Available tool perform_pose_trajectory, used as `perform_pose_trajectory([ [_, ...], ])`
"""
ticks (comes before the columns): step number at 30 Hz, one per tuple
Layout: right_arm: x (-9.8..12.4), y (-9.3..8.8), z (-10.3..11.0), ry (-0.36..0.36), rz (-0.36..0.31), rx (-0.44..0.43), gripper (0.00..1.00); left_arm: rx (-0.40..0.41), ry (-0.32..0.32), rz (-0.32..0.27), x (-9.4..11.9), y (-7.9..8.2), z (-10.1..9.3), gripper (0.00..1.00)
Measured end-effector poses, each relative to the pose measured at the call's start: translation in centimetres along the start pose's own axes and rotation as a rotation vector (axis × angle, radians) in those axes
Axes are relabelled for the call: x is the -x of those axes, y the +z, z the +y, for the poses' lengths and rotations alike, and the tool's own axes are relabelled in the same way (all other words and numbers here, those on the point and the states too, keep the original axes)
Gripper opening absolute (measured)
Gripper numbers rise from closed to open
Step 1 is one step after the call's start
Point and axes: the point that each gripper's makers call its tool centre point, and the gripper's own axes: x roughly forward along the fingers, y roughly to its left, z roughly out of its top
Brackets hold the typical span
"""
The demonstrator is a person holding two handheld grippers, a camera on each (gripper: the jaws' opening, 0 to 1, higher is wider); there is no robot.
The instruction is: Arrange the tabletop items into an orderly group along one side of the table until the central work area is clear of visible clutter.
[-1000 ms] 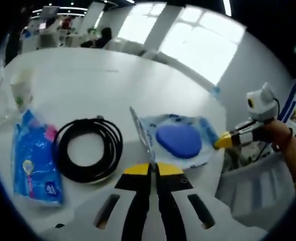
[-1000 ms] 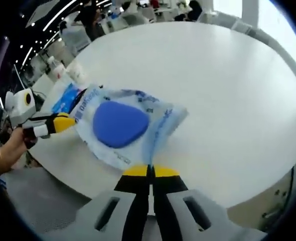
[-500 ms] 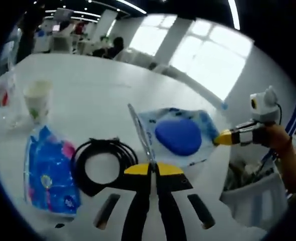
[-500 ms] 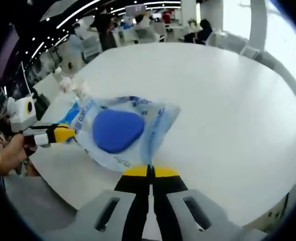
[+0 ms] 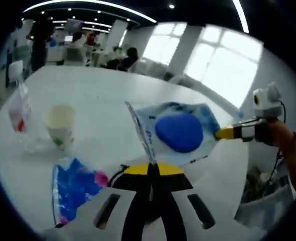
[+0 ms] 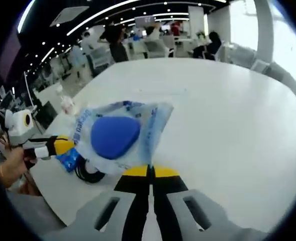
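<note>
I have the clear pouch (image 5: pixel 180 133) with its blue pad lifted above the worktop (image 6: pixel 228 115), my left gripper (image 5: pixel 150 169) and right gripper (image 6: pixel 149 171) each clamped on an edge. It looks light, limp and slippery, so I judge opposite seams the safest hold.

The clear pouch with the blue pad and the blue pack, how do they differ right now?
The pouch is see-through with a blue pad inside; the blue pack is opaque and printed. The pouch is held up between the left gripper and right gripper; the pack lies on the table. Both are soft plastic.
</note>
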Motion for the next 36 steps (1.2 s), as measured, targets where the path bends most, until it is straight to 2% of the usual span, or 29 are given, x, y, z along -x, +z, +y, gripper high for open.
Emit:
perform_pose_trajectory([
  [3,-1.6,0.7,0.1,0.009,0.006,0.001,0.01,0.013,0.04,-0.009,-0.6,0.5,1.2,0.0],
  [4,-2.2,1.0,0.0,0.011,0.009,0.003,0.01,0.04,0.05,-0.019,-0.8,0.7,1.7,0.0],
  [11,-5.0,2.0,-0.1,0.037,0.026,-0.006,0.01,0.109,0.077,-0.025,-2.0,0.7,3.6,0.0],
  [17,-6.8,2.5,-0.3,0.056,0.041,-0.002,0.01,0.111,0.093,-0.023,-3.2,0.6,4.9,0.0],
  [23,-8.2,2.3,-0.1,0.07,0.054,-0.015,0.01,0.116,0.127,-0.02,-3.9,0.5,6.2,0.01],
  [36,-11.3,0.6,-0.2,0.102,0.125,-0.02,0.02,0.232,0.193,0.023,-5.4,-1.0,8.2,0.01],
])
